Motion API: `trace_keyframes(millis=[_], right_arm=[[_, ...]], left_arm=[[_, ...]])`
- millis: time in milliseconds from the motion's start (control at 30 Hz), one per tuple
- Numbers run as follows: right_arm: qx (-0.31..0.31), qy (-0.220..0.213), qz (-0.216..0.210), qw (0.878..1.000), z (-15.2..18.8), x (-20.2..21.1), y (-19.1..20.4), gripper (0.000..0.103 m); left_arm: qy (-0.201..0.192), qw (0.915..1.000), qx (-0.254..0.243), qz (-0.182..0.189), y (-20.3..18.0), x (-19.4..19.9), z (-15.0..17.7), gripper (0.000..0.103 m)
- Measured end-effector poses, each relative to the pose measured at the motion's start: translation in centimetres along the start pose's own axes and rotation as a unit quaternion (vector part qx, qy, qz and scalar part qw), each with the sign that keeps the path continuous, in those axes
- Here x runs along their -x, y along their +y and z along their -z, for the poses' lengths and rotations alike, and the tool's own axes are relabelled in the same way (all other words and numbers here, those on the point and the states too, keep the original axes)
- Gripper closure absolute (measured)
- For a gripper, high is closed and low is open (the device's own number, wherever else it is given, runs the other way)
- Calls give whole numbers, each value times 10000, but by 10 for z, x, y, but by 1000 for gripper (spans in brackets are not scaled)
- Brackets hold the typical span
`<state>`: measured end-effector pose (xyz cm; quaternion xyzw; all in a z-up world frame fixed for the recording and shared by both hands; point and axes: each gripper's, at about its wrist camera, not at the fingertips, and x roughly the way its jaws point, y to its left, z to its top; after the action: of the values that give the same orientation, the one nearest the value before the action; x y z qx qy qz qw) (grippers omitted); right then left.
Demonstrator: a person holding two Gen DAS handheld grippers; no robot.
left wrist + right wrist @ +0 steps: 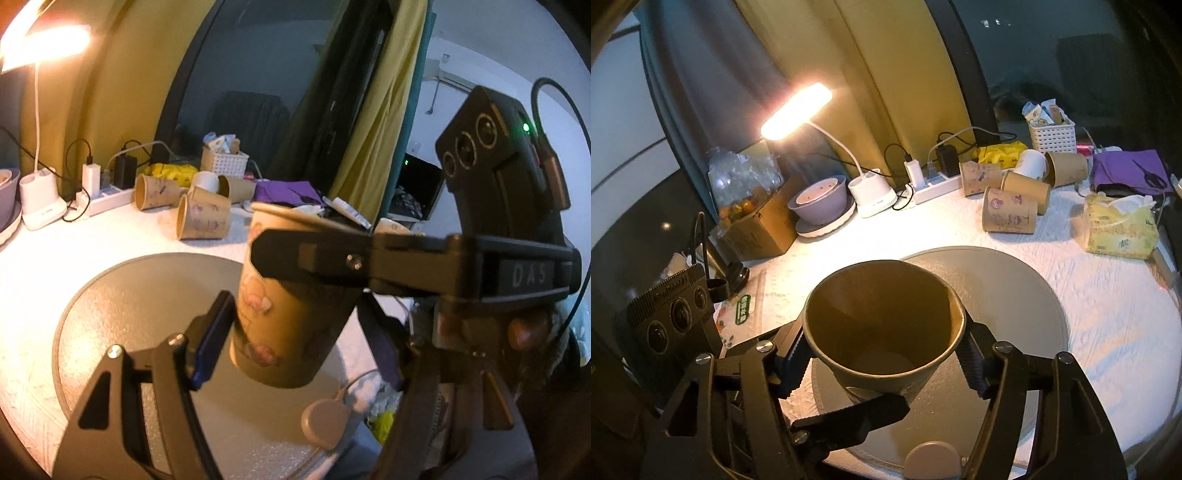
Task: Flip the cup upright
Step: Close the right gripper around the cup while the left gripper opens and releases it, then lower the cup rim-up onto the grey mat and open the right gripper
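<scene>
Brown paper cup (882, 332) pinched between right gripper (882, 360) fingers (973, 365), mouth up.

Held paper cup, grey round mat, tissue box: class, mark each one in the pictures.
held paper cup (882, 332): right wrist view, inner wall below the rim.
grey round mat (1015, 295): right wrist view, bare surface behind the cup.
tissue box (1123, 230): right wrist view, yellow front face.
</scene>
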<state>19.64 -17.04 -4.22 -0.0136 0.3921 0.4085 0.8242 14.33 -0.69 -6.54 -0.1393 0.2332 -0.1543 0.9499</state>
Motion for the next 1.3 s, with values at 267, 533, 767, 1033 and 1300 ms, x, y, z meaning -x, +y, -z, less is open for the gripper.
trace_keyframes(millis=[267, 533, 767, 1033, 1300], right_arm=[[206, -2, 302, 9993, -13, -15, 1, 33], [369, -37, 685, 9970, -29, -40, -6, 33], [546, 79, 910, 9943, -34, -72, -13, 33], [832, 310, 1099, 9900, -31, -112, -12, 33], [883, 395, 1063, 9896, -30, -137, -14, 33]], left_arm=[[408, 9991, 11, -90, 16, -11, 4, 33], [819, 9955, 163, -446, 46, -9, 15, 33], [816, 9908, 416, -994, 79, -3, 14, 26], [678, 9844, 651, -1489, 110, 6, 8, 26], [776, 9783, 809, -1741, 129, 2, 6, 26]])
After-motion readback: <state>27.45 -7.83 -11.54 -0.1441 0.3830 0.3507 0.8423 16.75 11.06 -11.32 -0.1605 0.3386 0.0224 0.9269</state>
